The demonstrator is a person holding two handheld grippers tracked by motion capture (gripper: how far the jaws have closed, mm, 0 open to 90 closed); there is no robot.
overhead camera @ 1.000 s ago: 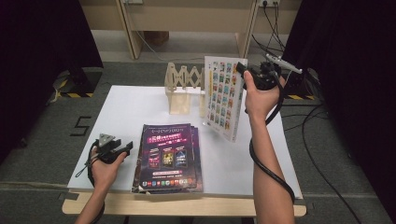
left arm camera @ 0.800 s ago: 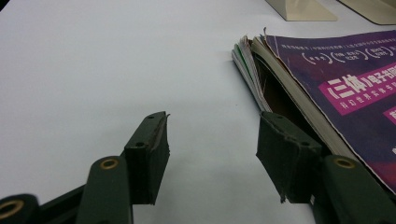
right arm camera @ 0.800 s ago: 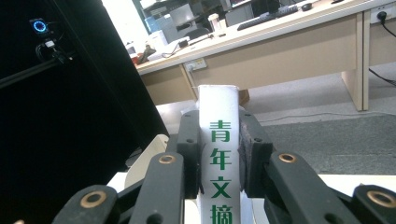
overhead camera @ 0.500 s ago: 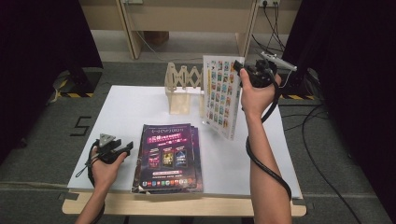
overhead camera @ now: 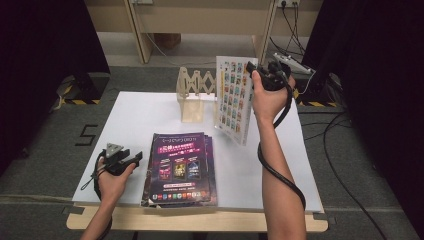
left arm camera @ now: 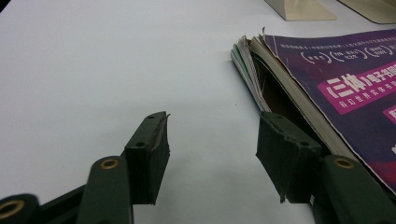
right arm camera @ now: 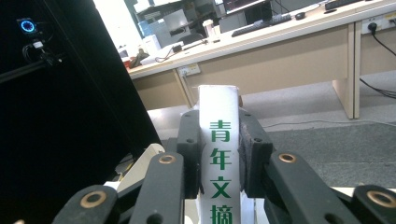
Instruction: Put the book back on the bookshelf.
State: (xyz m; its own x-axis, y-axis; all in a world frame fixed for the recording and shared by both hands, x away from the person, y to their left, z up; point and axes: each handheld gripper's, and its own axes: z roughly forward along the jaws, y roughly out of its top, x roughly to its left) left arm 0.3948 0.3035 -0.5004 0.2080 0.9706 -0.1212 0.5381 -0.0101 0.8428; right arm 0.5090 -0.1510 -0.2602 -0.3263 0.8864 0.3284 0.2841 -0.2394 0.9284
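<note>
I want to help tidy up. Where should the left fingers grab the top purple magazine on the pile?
Grip the purple magazine at its left edge, coming in level from the left. That edge faces the open left gripper, and it lifts slightly off the pile, leaving a gap for one finger to slip under.

white table (overhead camera: 150, 115), magazine stack (overhead camera: 181, 167), wooden rack (overhead camera: 192, 97)

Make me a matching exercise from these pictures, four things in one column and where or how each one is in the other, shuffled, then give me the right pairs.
Things:
1. left claw
2. right claw
3. stack of purple magazines
4. wooden accordion rack

States:
A. standing at the table's far edge
B. lying flat near the table's front edge
C. open, resting on the white tabletop
D. shut on the spine of a white magazine held upright

Pairs: 1-C, 2-D, 3-B, 4-A
</note>
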